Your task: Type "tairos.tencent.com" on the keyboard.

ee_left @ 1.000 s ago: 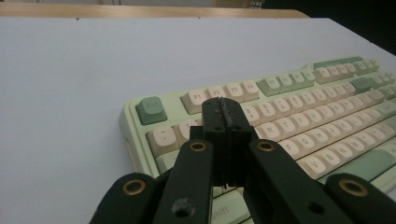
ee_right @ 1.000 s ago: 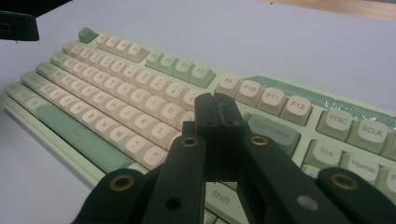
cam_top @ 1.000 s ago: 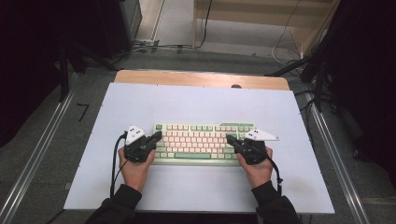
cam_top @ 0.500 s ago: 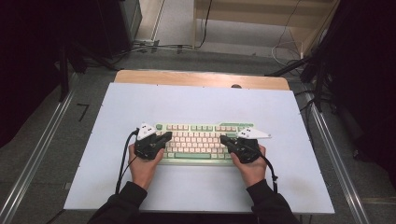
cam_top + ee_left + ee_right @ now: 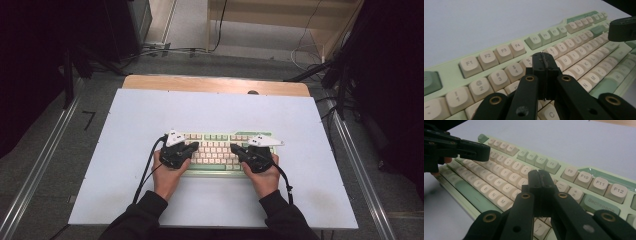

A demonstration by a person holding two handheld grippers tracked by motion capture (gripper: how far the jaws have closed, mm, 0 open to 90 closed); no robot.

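A pale green keyboard [image 5: 216,136] with cream keys lies near the front middle of the white table. My left gripper [image 5: 194,146] hovers over its left half, jaws pressed together with nothing between them; in the left gripper view the left gripper [image 5: 545,58] sits above the number-row keys of the keyboard [image 5: 486,56]. My right gripper [image 5: 234,148] is over the right half, also shut and empty. In the right gripper view the right gripper [image 5: 539,175] hangs just above the keys of the keyboard [image 5: 596,185], with the left gripper [image 5: 485,152] facing it from the upper left.
The white tabletop [image 5: 210,107] stretches behind and to both sides of the keyboard. A wooden strip [image 5: 215,84] borders its far edge. Metal rails [image 5: 40,165] run along the floor on both sides, and cables [image 5: 165,50] lie beyond the table.
Both hands have moved inward along the keyboard toward its middle, so the two shut grippers now stand closer together over the keys.
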